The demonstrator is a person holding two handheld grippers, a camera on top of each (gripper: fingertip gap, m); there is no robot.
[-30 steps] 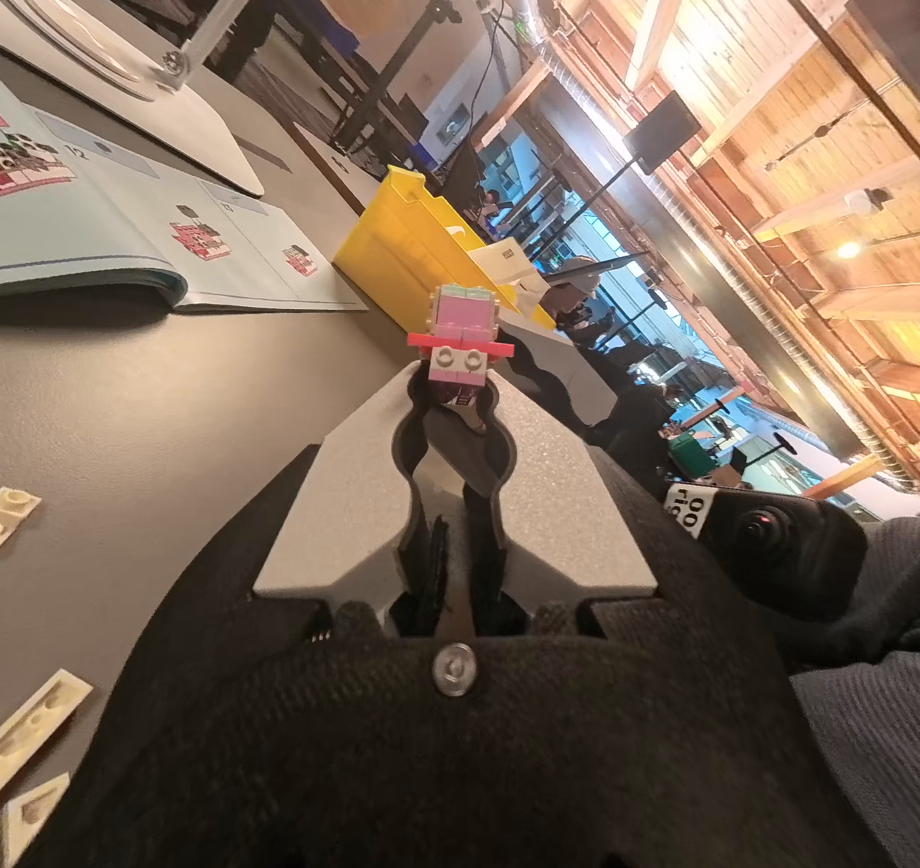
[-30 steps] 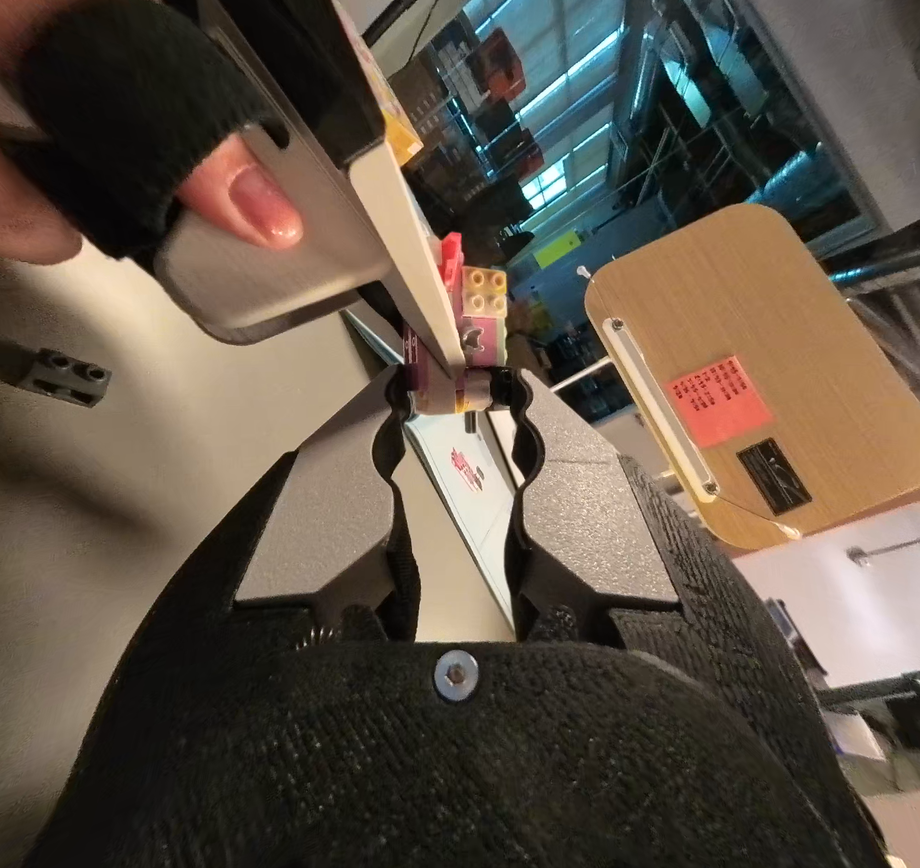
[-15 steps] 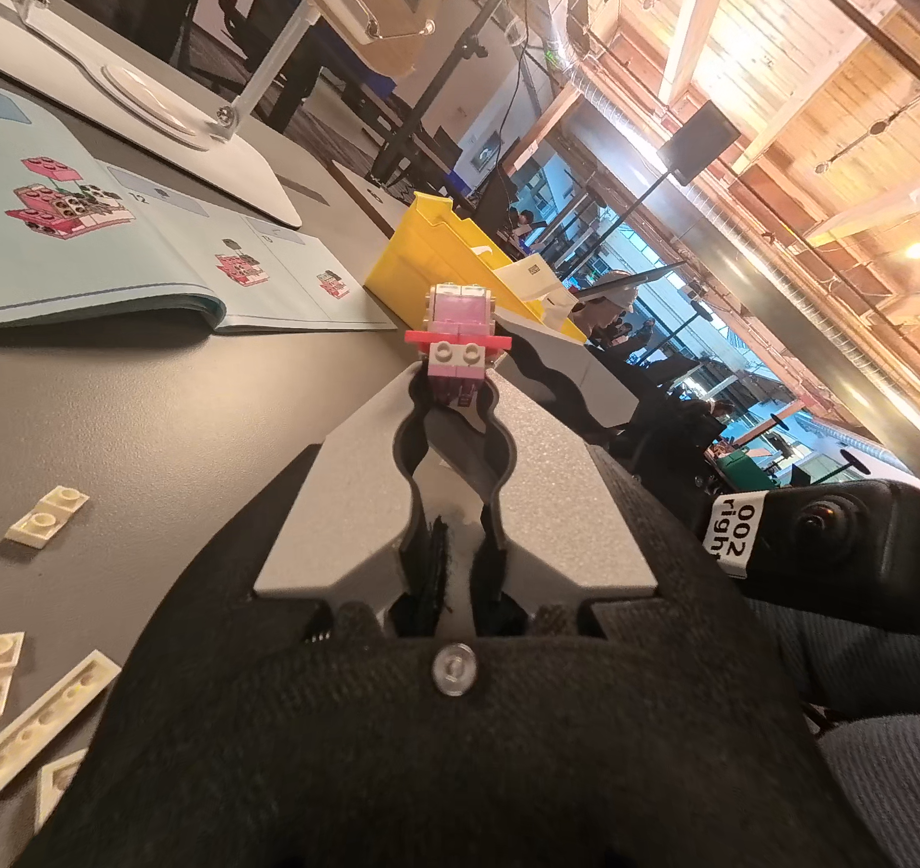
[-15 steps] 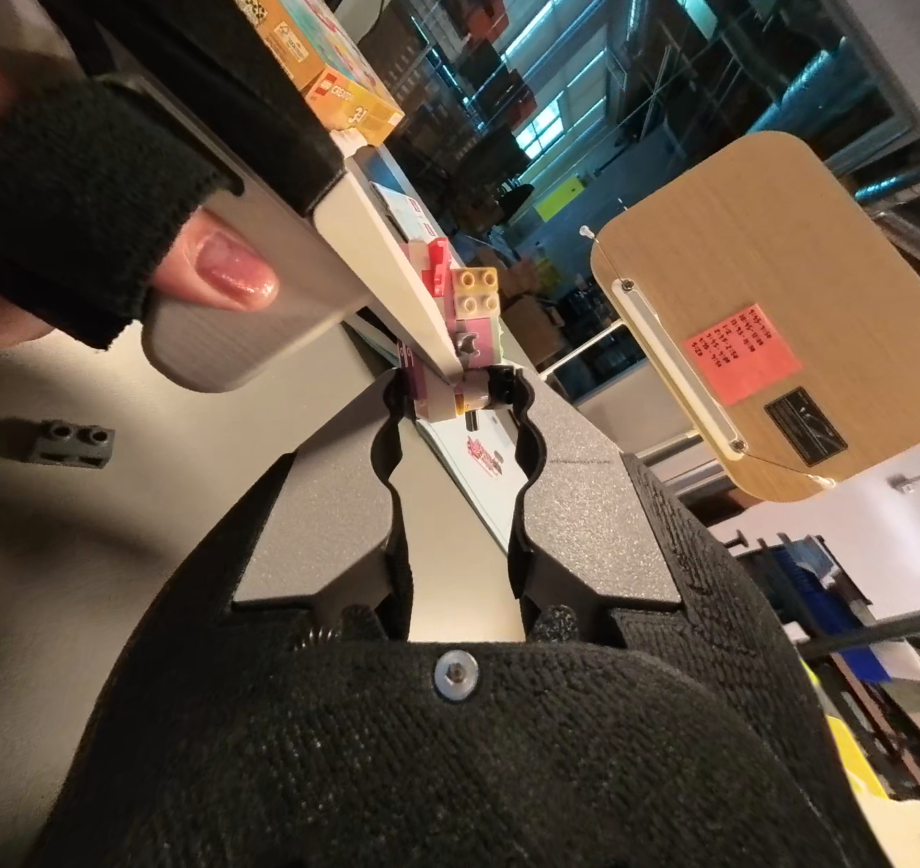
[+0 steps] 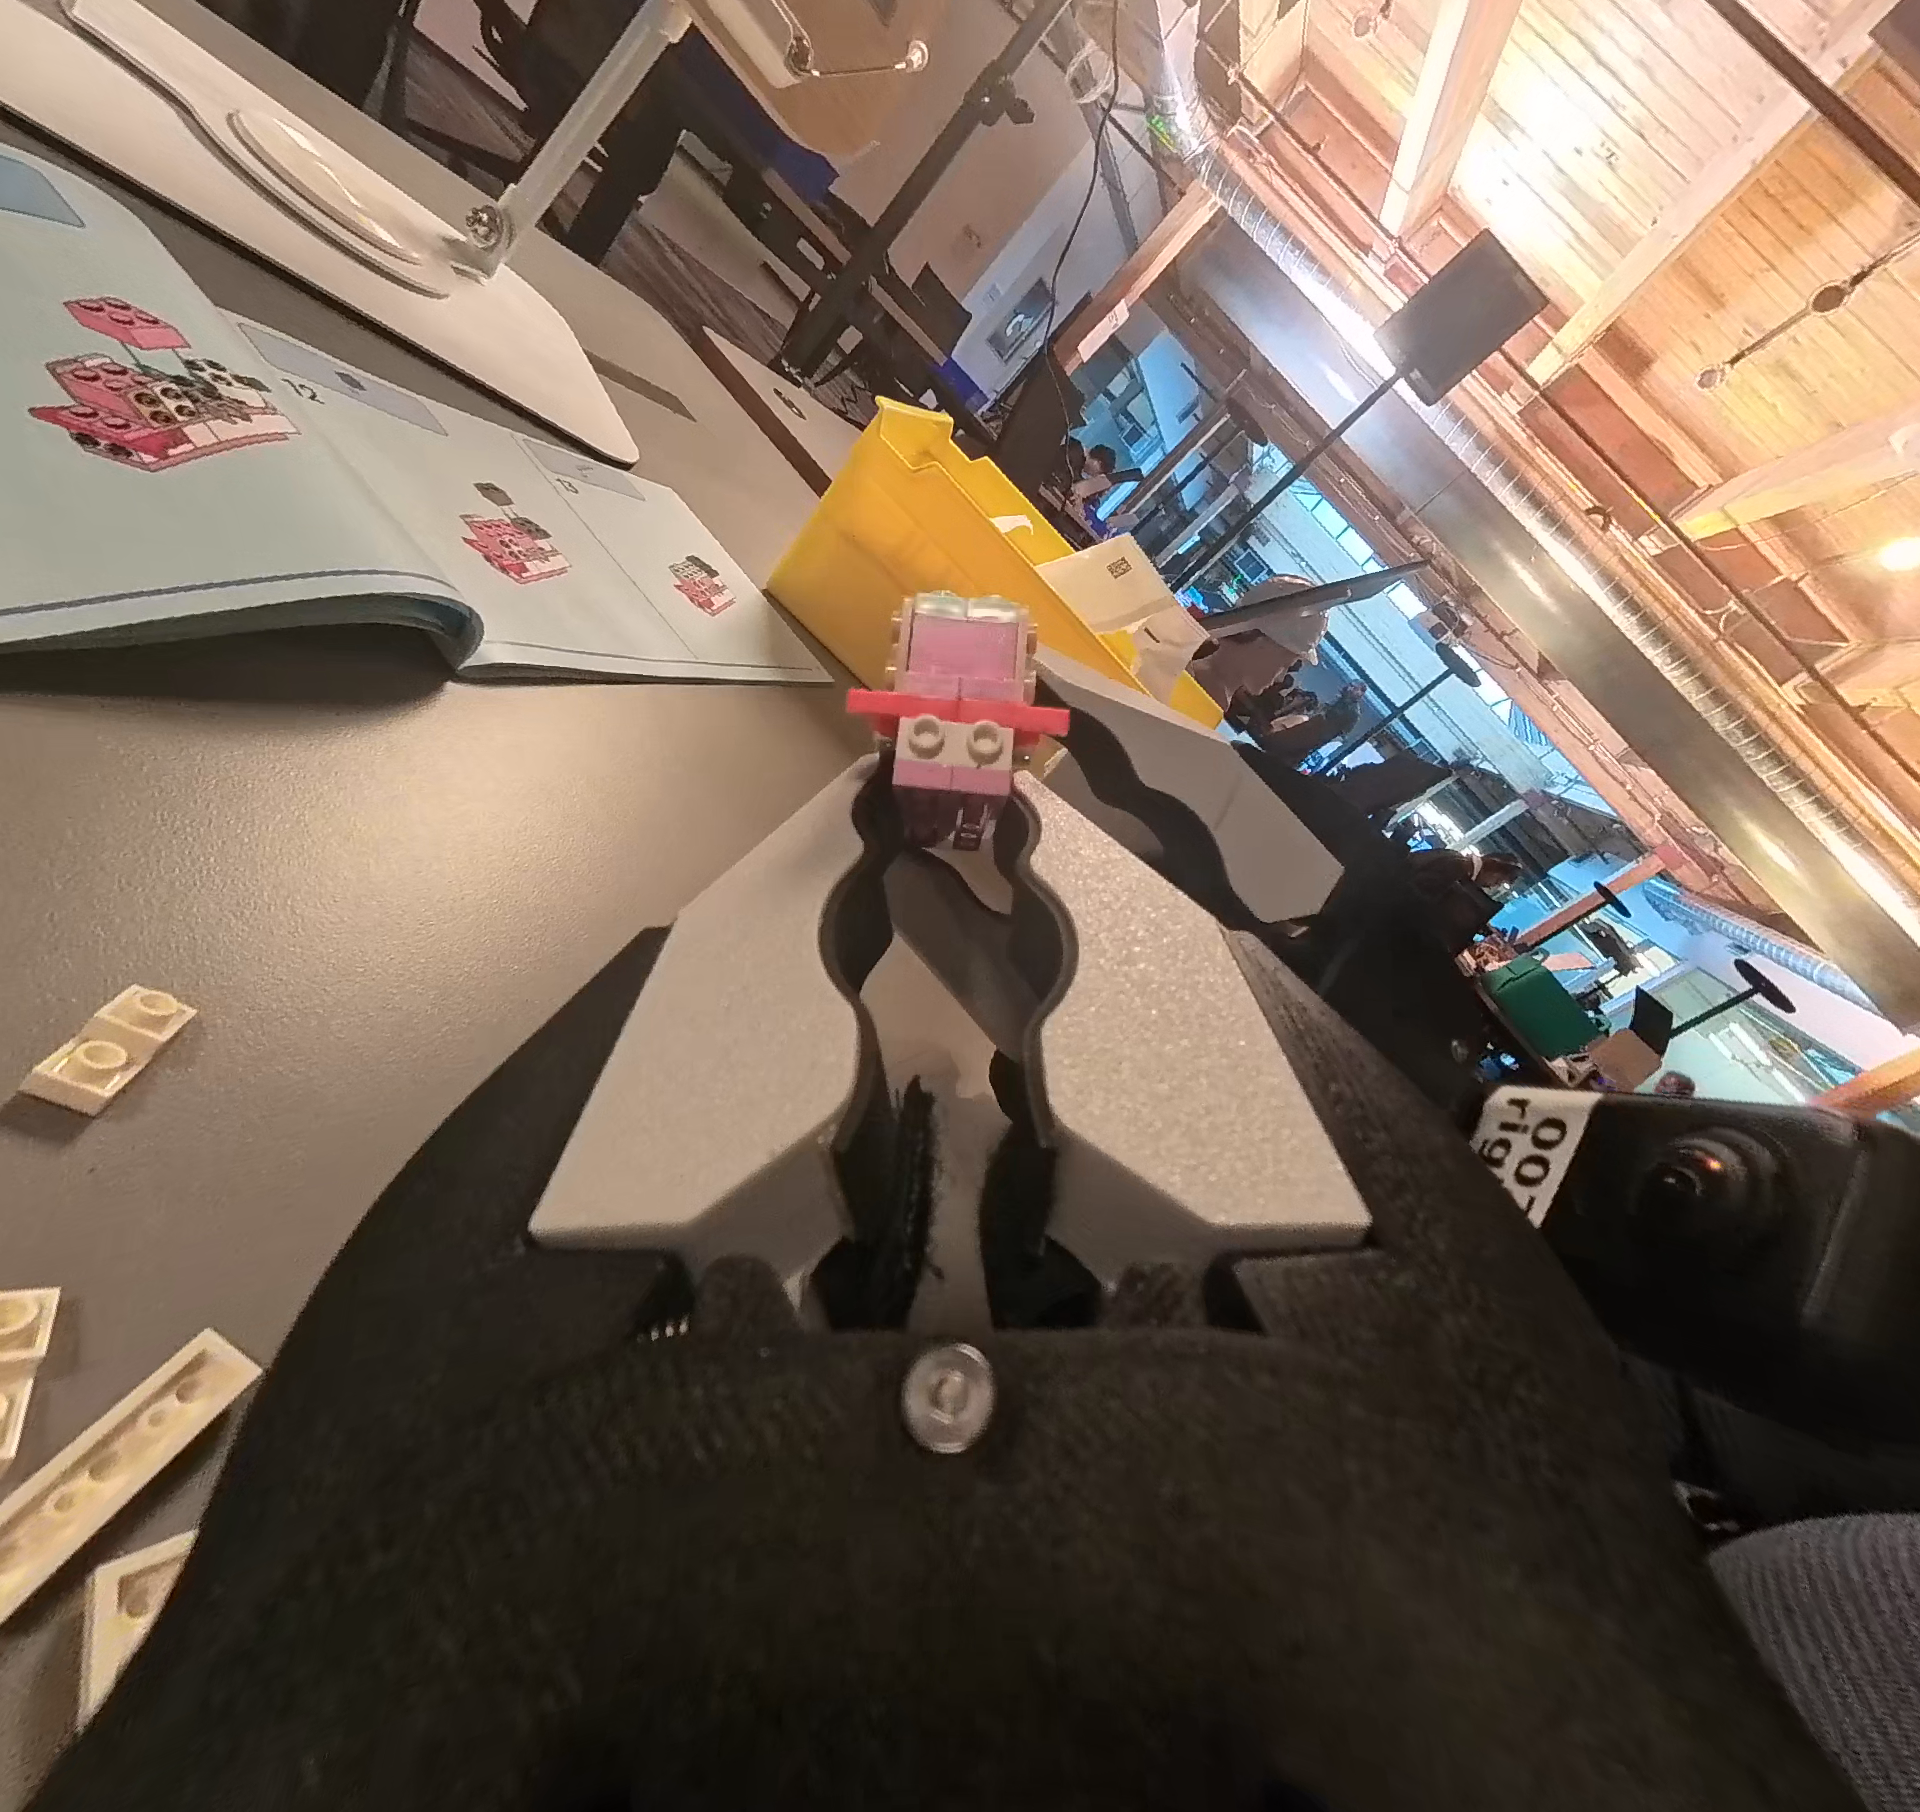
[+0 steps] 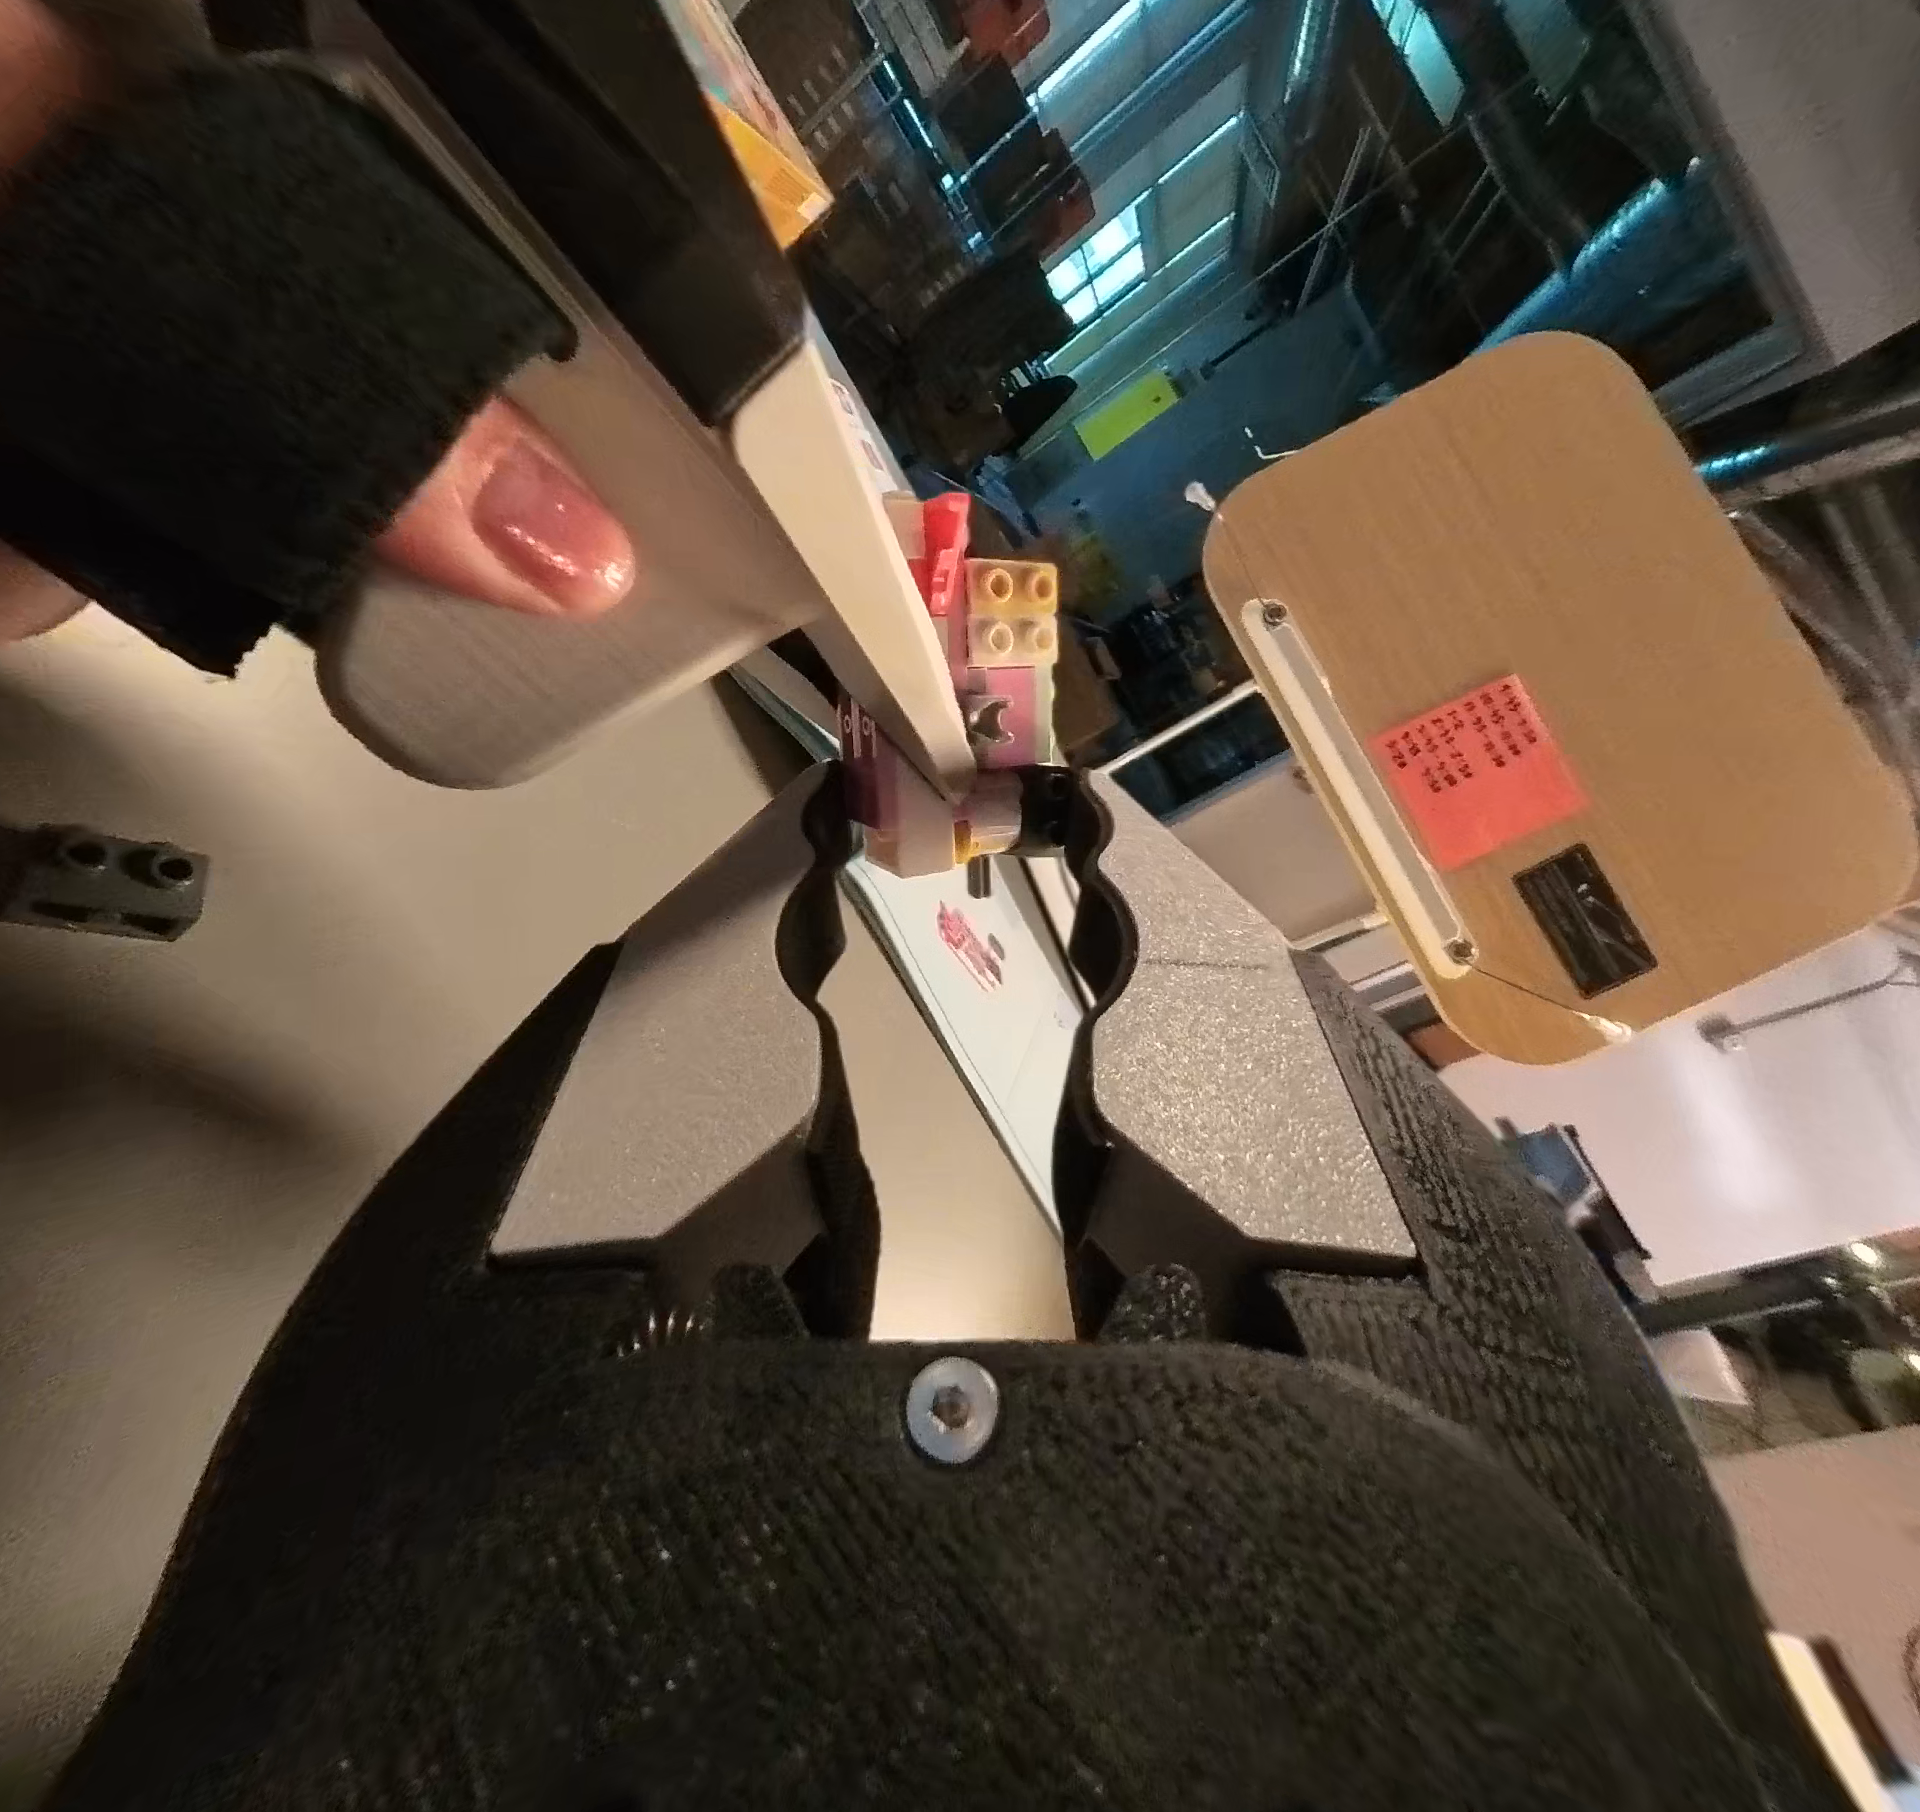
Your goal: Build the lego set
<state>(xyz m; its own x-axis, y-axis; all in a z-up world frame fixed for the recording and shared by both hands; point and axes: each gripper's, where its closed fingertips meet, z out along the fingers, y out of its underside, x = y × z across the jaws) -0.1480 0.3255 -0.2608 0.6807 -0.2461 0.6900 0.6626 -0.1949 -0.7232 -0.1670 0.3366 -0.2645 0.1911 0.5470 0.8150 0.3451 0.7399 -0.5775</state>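
A small brick build (image 5: 961, 682) of pink, red, tan and dark purple bricks is held above the grey table (image 5: 312, 879). My left gripper (image 5: 951, 817) is shut on its dark purple base. My right gripper (image 6: 951, 812) is shut on the same build (image 6: 997, 661) from the other side. Its left pad presses the purple and pink bricks, and its right pad presses a black piece (image 6: 1044, 812). A finger of the right gripper (image 5: 1174, 775) shows just behind the build in the left wrist view. A finger of the left gripper (image 6: 862, 609) and a gloved hand (image 6: 208, 328) show in the right wrist view.
An open instruction booklet (image 5: 260, 495) and a yellow bin (image 5: 914, 547) lie beyond the build. Cream plates (image 5: 104, 1045) lie at the left on the table. A white lamp base (image 5: 343, 235) stands farther back. A dark grey brick (image 6: 99, 879) lies at the left. A wooden board (image 6: 1558, 671) stands at the right. Only a small space, under 4 cm, lies between the two pairs of fingers.
Both grippers have kept their hold on the build. The pair has tilted and shifted a little, so more of the booklet and the cream plates shows in the left wrist view.
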